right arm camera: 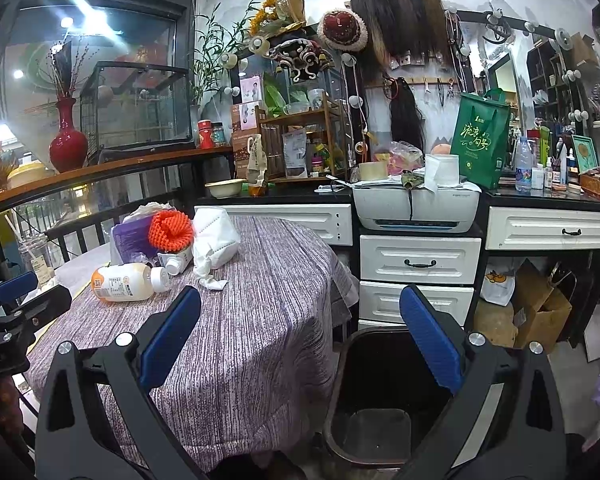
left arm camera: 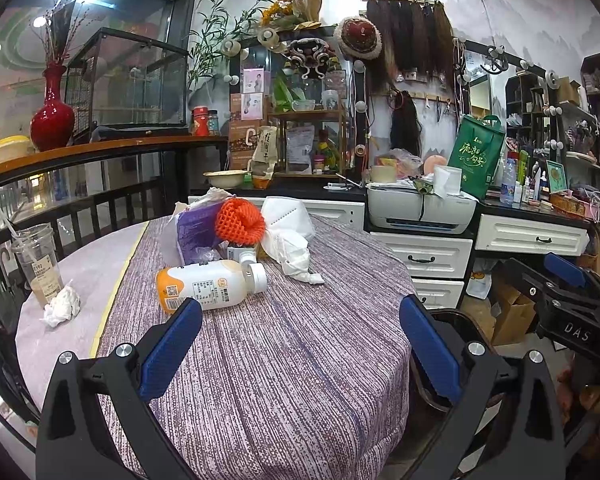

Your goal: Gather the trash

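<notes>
A white and orange drink bottle (left arm camera: 210,285) (right arm camera: 130,281) lies on its side on the purple cloth of the round table (left arm camera: 284,360) (right arm camera: 236,320). Behind it sit an orange foam net (left arm camera: 239,221) (right arm camera: 170,230), a purple packet (left arm camera: 194,236), a white face mask (left arm camera: 286,216) (right arm camera: 216,236) and crumpled tissue (left arm camera: 300,264). A plastic cup with a straw (left arm camera: 36,264) and a tissue ball (left arm camera: 63,306) stand at the table's left. My left gripper (left arm camera: 300,312) is open just short of the bottle. My right gripper (right arm camera: 300,304) is open above a dark bin (right arm camera: 380,392).
White drawers (right arm camera: 420,264) with a printer (right arm camera: 418,208) on top stand behind the table. A green bag (right arm camera: 480,144), bottles and shelves crowd the counter. Cardboard boxes (right arm camera: 540,312) sit under the desk at right. A railing with a red vase (left arm camera: 52,116) runs along the left.
</notes>
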`<state>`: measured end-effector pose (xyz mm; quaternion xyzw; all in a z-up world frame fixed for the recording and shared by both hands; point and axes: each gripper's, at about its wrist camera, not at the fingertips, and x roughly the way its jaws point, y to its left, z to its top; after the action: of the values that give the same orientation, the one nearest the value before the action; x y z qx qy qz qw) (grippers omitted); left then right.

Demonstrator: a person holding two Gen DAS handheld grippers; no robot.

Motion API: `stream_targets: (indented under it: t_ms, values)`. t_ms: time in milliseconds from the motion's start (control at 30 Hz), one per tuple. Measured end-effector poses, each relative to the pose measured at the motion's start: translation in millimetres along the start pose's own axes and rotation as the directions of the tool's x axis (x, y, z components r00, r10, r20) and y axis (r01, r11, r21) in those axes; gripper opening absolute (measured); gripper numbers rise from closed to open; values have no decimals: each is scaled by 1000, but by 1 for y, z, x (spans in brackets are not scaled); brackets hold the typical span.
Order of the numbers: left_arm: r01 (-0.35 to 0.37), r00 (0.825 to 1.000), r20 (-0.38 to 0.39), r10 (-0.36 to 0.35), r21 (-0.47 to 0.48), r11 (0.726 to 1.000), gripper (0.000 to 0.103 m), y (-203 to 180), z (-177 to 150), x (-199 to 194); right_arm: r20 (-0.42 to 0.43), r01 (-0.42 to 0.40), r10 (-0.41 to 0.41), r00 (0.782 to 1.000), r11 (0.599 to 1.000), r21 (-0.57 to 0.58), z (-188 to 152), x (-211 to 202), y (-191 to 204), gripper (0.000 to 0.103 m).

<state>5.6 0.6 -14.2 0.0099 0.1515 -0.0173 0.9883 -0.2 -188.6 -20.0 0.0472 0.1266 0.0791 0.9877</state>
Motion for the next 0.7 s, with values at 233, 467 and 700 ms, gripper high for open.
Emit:
stream_targets:
  t_ms: [233,467,700]
  values:
    - [0,1000,-1,0,0,1000,98,0,0,0,0,0,0,1000,1000,0,0,0,0,98]
    - [-1,1000,-2,1,1,1000,98,-1,-1,0,-2,-1,1,1000,1000,-1,0,1,0,98]
    - [-1,1000,-3,1,2,1000,98,-1,0,0,-3,-1,1,1000,1000,-1,0,1,0,98]
